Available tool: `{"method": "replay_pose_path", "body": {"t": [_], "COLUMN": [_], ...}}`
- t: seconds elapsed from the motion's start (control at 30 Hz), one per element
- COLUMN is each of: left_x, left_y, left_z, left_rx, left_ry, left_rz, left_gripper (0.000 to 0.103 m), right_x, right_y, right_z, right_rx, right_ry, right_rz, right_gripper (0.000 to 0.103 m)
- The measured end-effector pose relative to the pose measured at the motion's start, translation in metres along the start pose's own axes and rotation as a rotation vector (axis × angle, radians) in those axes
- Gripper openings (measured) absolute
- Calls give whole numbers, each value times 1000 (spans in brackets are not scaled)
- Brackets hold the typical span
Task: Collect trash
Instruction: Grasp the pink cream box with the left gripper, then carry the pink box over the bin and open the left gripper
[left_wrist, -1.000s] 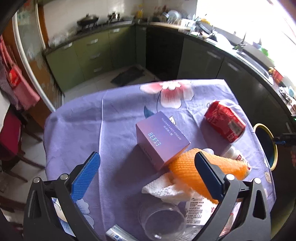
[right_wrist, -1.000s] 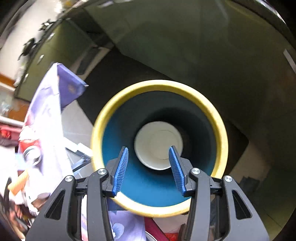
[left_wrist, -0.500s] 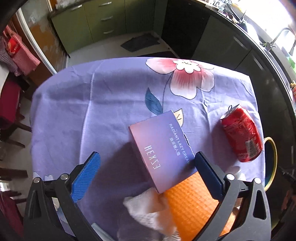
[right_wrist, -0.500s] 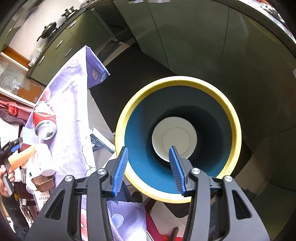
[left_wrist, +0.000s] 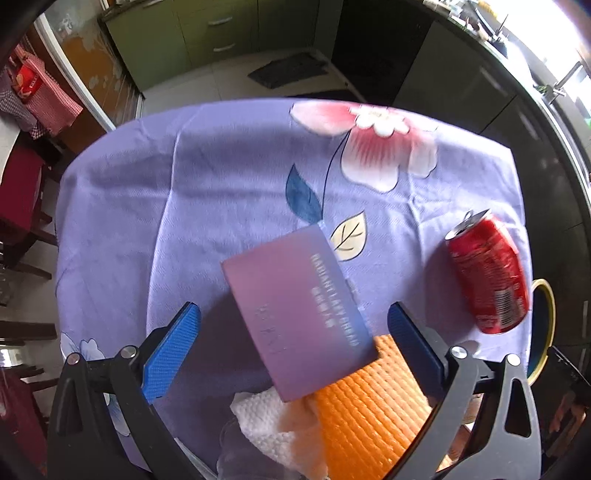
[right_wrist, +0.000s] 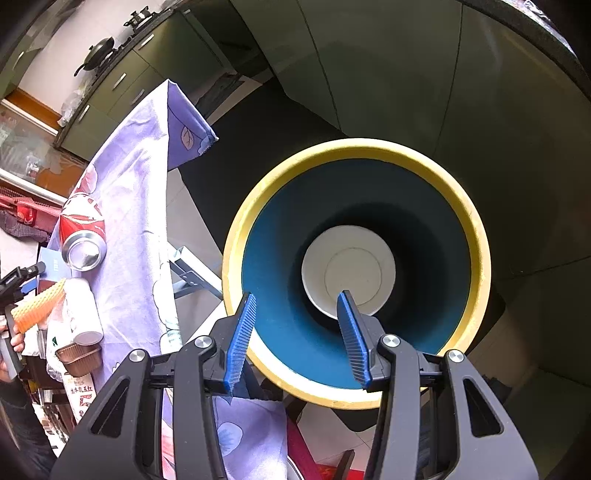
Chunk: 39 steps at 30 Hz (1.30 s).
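A purple gradient box (left_wrist: 299, 317) with pale lettering lay flat on the desk (left_wrist: 221, 192), which was covered by a lilac cloth printed with a pink flower. One corner of the box overlapped an orange foam net sleeve (left_wrist: 373, 402), and a crumpled white paper towel (left_wrist: 266, 417) sat just beside both at the near edge. A dented red soda can (left_wrist: 487, 273) lay on its side near the desk's right edge, its opened top pointing away from the camera. Beside the desk stood a bin (right_wrist: 476, 236) with a yellow rim and dark blue inner wall; a white paper cup (right_wrist: 347, 269) rested at its bottom.

The left gripper (left_wrist: 295, 332) hovered over the box with its blue pads spread wide, one on each side of it and touching nothing. The right gripper (right_wrist: 295, 332) hung above the bin's mouth, its jaws partly apart with nothing between them.

In the right wrist view, a white bottle (right_wrist: 83, 306) and a brown foil tray (right_wrist: 79, 356) showed at the desk's edge, small and distorted. The lettering on the box was blurred and only partly legible. A clear plastic item at the bottom of the left wrist view was cut off by the frame and too indistinct to identify. Only a sliver of the bin showed in that view.
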<state>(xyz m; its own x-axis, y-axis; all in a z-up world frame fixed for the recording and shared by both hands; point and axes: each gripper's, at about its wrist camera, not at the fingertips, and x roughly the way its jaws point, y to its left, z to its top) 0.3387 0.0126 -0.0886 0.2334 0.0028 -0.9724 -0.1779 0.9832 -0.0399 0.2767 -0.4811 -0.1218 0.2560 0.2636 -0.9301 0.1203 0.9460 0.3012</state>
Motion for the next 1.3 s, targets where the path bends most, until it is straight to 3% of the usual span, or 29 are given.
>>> {"method": "replay_pose_path", "body": {"t": [0.13, 0.2, 0.33, 0.57, 0.77, 0.97, 1.17, 1.3], "left_x": [12, 17, 12, -43, -105, -143, -130, -107], "left_y": [0, 2, 5, 9, -26, -101, -215, -281], "left_z": [-1, -2, -1, -3, -27, -80, -125, -141], "left_rx": [7, 12, 35, 81, 211, 431, 683, 786], "left_ry": [23, 46, 16, -124, -236, -289, -194, -148], "left_rz": [13, -12, -16, -10, -81, -180, -314, -365], "left_gripper": [92, 62, 52, 51, 51, 51, 51, 51], "right_x": [2, 1, -2, -9, -22, -41, -65, -78], "right_y": [-2, -2, 0, 8, 8, -12, -34, -44], "right_z": [1, 1, 0, -6, -17, -38, -61, -77], "right_rx": [-3, -2, -5, -25, -35, 11, 29, 19], "right_ry": [5, 4, -3, -27, -68, -125, -182, -205], "right_rz": [-2, -4, -2, -8, -14, 17, 39, 41], "right_gripper": [46, 46, 46, 46, 46, 46, 46, 46]}}
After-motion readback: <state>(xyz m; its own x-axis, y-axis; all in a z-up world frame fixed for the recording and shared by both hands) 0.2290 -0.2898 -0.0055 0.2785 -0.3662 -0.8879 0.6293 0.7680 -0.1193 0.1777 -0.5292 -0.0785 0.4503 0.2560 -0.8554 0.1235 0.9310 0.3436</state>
